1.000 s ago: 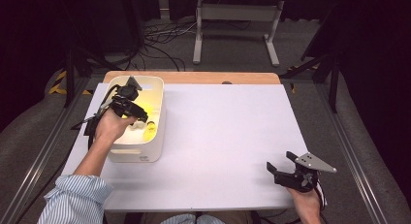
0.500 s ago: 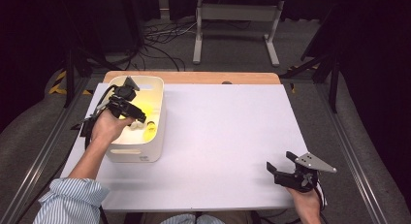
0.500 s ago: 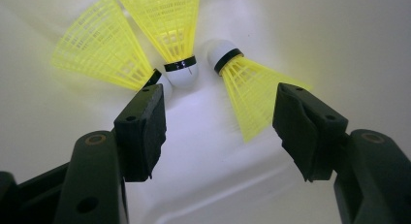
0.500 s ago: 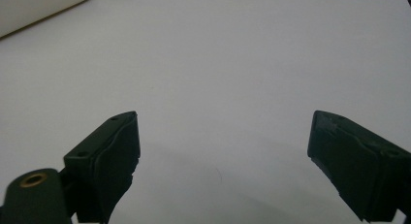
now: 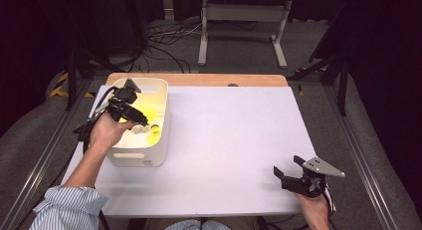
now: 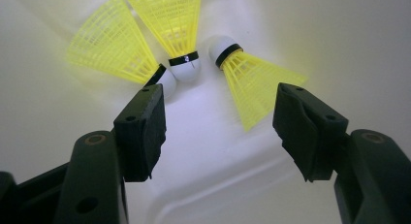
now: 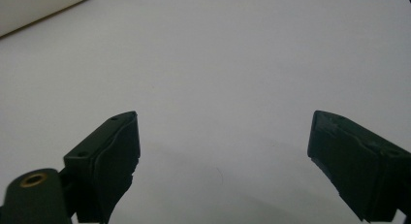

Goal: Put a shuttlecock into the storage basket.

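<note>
I see a big white desk (image 5: pixel 229 140) with a brown wood strip along its far edge. A white tub (image 5: pixel 142 155) sits on it near the far left corner. I think my right hand (image 5: pixel 314 210) rests at the near right edge.

Left tool (image 5: pixel 141 123) inside white bin (image 5: pixel 142 158); right tool (image 5: pixel 287 171) over table (image 5: pixel 224 140).

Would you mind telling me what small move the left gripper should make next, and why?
Probably ease the left gripper down and forward onto the right-hand shuttlecock, then close. Its jaws stand open and empty inside the white bin, and that shuttlecock lies apart from the other two shuttlecocks, nearest the gap.
</note>
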The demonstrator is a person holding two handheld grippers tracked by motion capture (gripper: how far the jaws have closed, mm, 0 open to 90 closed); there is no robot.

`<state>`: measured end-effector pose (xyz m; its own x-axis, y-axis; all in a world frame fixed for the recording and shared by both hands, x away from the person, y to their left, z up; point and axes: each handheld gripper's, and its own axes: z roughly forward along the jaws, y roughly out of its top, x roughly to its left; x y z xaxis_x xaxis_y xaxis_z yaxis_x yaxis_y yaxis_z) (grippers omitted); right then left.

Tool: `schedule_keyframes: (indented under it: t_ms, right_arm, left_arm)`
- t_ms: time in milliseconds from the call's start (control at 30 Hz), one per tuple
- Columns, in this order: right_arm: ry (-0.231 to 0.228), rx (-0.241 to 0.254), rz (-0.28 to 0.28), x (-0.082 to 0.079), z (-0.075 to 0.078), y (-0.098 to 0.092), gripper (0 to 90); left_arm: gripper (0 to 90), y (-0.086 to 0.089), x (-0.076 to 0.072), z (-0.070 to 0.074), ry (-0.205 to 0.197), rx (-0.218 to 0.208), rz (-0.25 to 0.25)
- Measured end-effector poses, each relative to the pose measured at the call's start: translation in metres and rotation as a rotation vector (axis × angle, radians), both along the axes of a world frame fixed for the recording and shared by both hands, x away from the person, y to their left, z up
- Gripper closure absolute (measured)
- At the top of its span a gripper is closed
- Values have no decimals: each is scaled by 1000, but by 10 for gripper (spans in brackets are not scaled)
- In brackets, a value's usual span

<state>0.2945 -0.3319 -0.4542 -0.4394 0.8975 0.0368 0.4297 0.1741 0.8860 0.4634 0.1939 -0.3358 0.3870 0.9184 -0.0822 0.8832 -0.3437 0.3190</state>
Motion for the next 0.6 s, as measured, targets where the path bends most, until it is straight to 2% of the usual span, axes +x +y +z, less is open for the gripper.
schedule_keyframes:
  t_ms: [600]
  right_arm:
    - [1,-2,2,0,0,1,122]
  left_arm:
    - [371,8,-11,15,-31,0,6]
